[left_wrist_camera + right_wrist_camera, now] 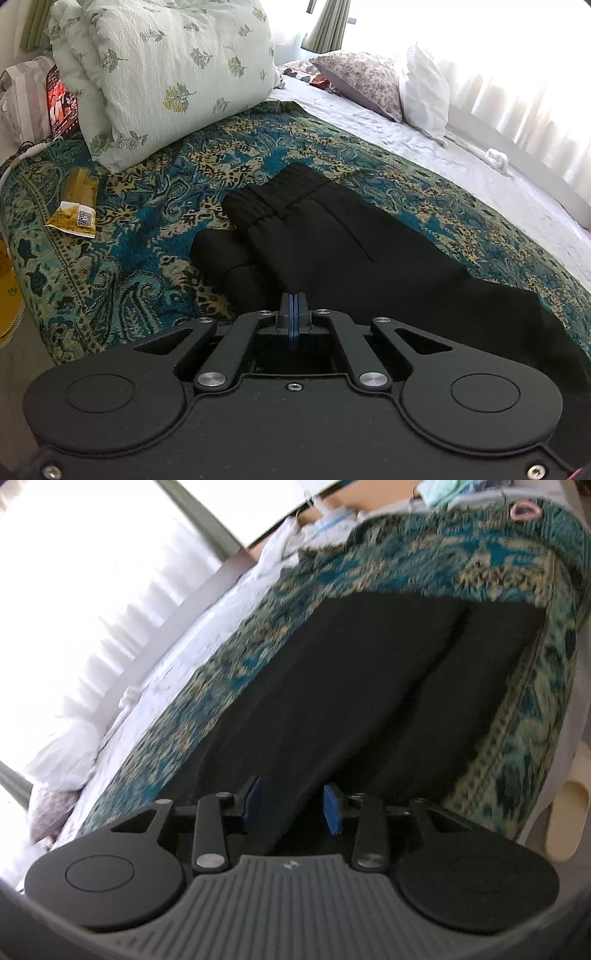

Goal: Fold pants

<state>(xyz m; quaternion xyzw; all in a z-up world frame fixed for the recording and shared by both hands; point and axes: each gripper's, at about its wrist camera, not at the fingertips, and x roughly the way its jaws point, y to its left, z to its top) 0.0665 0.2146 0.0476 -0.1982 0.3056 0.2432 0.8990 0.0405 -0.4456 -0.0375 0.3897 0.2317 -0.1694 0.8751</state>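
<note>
Black pants (332,251) lie on a teal paisley bedspread (129,266), with the ribbed waistband (273,195) at the far end. In the left wrist view my left gripper (293,314) sits low over the near part of the pants. Its blue pads are pressed together and no fabric shows between them. The blurred right wrist view shows the two pant legs (369,701) stretching away side by side on the bedspread (517,760). My right gripper (291,805) hovers over them, open. Its blue pads (332,808) stand apart, with only the cloth lying below them.
A large floral pillow (162,74) and a yellow packet (74,218) lie at the bedspread's far left. Patterned and white pillows (369,81) rest on the white sheet (480,173) by bright curtains. A pink ring (524,511) and a beige slipper (569,812) sit near the bed's edge.
</note>
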